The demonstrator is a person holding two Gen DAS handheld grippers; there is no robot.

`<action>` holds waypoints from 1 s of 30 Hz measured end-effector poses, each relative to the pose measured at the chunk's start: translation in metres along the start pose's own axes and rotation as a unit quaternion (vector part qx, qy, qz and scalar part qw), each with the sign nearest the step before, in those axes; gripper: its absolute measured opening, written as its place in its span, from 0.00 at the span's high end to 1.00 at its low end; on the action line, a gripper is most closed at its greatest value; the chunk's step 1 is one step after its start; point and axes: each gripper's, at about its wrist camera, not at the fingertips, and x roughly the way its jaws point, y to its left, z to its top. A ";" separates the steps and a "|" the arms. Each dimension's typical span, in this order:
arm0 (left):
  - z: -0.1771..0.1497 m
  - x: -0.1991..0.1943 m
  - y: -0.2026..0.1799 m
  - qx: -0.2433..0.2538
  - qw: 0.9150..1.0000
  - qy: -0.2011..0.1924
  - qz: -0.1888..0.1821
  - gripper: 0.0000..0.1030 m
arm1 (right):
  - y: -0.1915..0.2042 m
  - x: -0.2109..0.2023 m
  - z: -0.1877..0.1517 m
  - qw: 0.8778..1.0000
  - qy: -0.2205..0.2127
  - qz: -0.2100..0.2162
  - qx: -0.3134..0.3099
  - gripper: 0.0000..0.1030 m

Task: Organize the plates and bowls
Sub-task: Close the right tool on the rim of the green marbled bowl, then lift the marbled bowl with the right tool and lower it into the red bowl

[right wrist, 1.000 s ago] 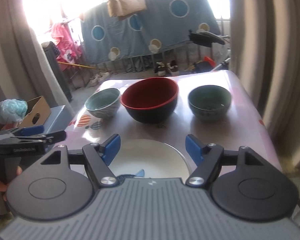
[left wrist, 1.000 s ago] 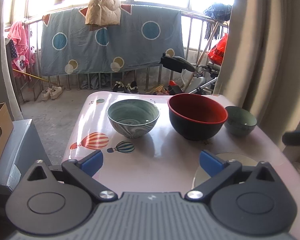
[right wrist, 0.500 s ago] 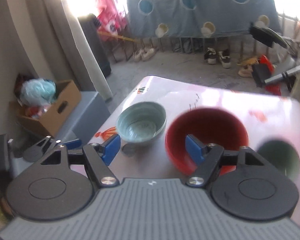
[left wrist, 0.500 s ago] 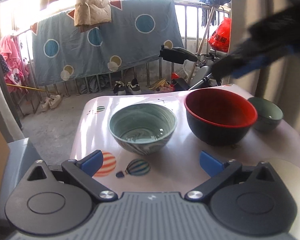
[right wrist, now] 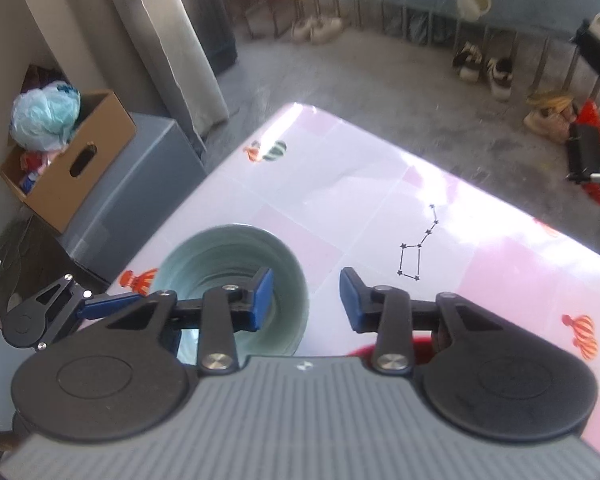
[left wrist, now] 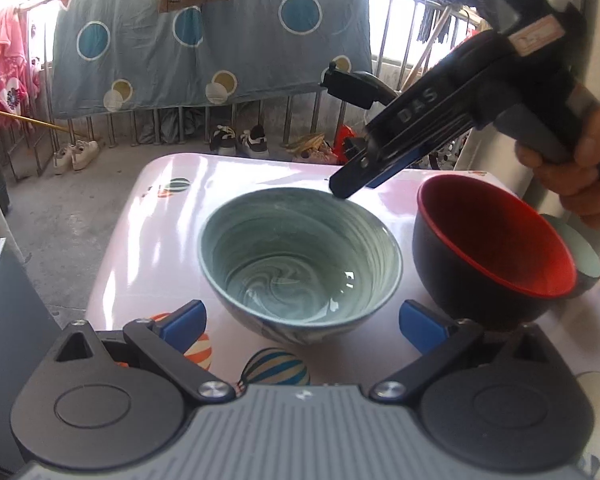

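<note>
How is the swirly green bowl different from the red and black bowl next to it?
The swirly green bowl is pale green with marbled swirls inside and out; the red and black bowl is plain red inside and black outside. The green bowl looks smaller and shallower, the red and black bowl bigger and deeper. Both are round, upright and empty, side by side on the pink table.

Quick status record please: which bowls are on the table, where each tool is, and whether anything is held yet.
surface: pink table with balloon prints
bowl nearest left tool: green swirl bowl, upright, empty
bowl beside it: red-lined black bowl, upright, empty
third bowl: small green bowl, mostly hidden behind the black one
left tool: open, low in front of the swirl bowl, not touching
right tool: jaws closing, straddling the swirl bowl's far rim, pads not yet pressing
held: nothing
</note>
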 end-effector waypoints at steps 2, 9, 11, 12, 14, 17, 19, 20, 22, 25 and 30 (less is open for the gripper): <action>0.000 0.008 0.000 0.003 1.000 0.003 -0.001 0.01 | -0.004 0.015 0.003 1.000 0.015 0.001 0.000 0.68; -0.001 0.023 0.000 0.003 1.000 -0.006 0.006 0.02 | -0.014 0.043 -0.004 0.999 0.041 0.031 0.014 0.83; -0.001 0.027 -0.003 0.014 1.000 -0.010 0.012 0.02 | -0.014 0.050 -0.005 0.998 0.045 0.038 0.019 0.88; -0.001 0.028 -0.004 0.017 1.000 -0.012 0.016 0.02 | -0.015 0.053 -0.006 0.998 0.047 0.042 0.021 0.89; -0.003 0.027 -0.007 0.016 0.999 -0.017 0.023 0.02 | -0.015 0.059 -0.008 0.998 0.048 0.047 0.021 0.91; -0.005 0.024 -0.009 0.007 0.999 -0.021 0.027 0.02 | -0.010 0.060 -0.010 0.998 0.041 0.041 0.016 0.91; -0.006 0.022 -0.009 0.000 0.999 -0.020 0.026 0.02 | -0.009 0.059 -0.011 0.998 0.035 0.040 0.017 0.91; -0.005 0.021 -0.008 -0.005 1.000 -0.019 0.024 0.02 | -0.008 0.058 -0.011 0.999 0.032 0.038 0.014 0.91; -0.003 0.018 -0.005 -0.019 1.000 -0.017 0.017 0.02 | -0.005 0.054 -0.012 0.999 0.028 0.034 0.009 0.91; -0.001 0.010 -0.006 -0.017 0.999 -0.027 0.022 0.02 | 0.000 0.047 -0.011 0.999 0.020 0.031 0.001 0.91; 0.007 -0.004 -0.008 -0.016 0.999 -0.036 0.025 0.02 | 0.004 0.034 -0.008 0.999 0.011 0.032 0.000 0.91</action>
